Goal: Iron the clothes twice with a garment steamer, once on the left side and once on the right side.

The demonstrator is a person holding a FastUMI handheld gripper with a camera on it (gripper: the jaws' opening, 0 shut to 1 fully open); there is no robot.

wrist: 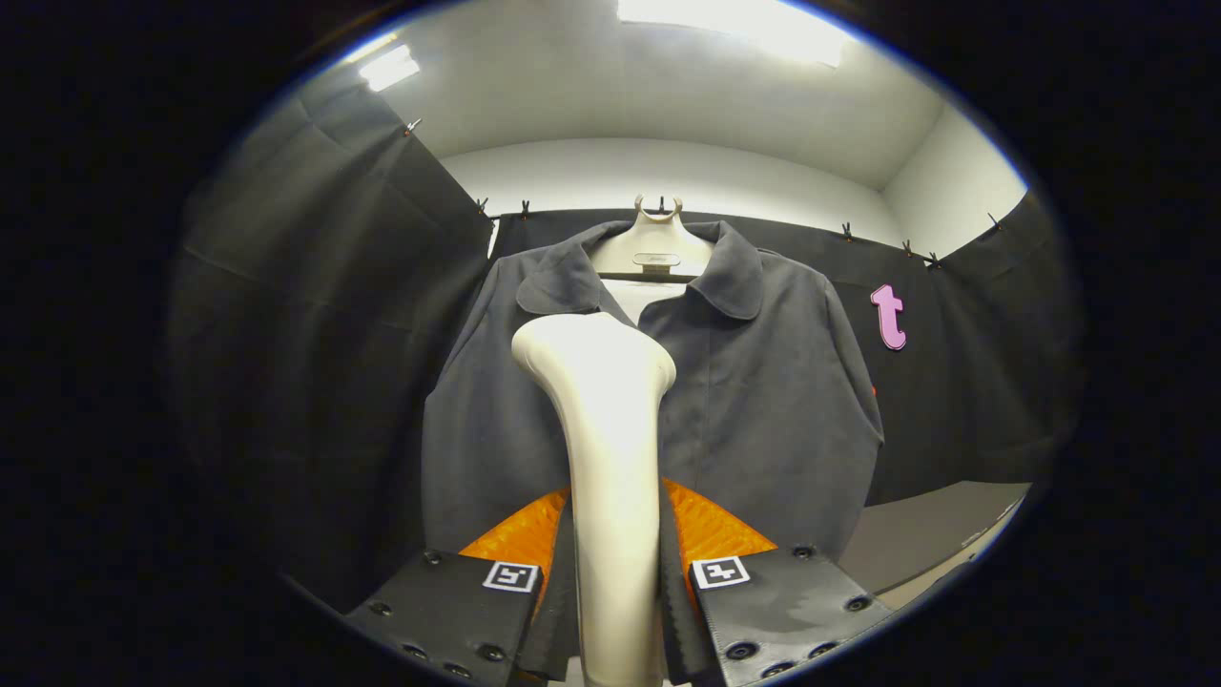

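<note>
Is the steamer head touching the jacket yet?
Cannot tell. In the gripper view the steamer, clamped between the gripper fingers, overlaps the hanging jacket, hiding any contact or gap.

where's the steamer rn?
In the gripper view, the garment steamer stands upright between the gripper fingers, both pressing its handle. Its head is against the dark jacket near the collar, below the hanger.

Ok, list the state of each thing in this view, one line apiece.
Gripper: shut on the steamer's handle, both fingers pressing its sides.
Garment steamer: held upright, head raised in front of the jacket's chest.
Jacket: hanging on the hanger, front open at the collar.
Hanger: hung up, carrying the jacket.
</note>
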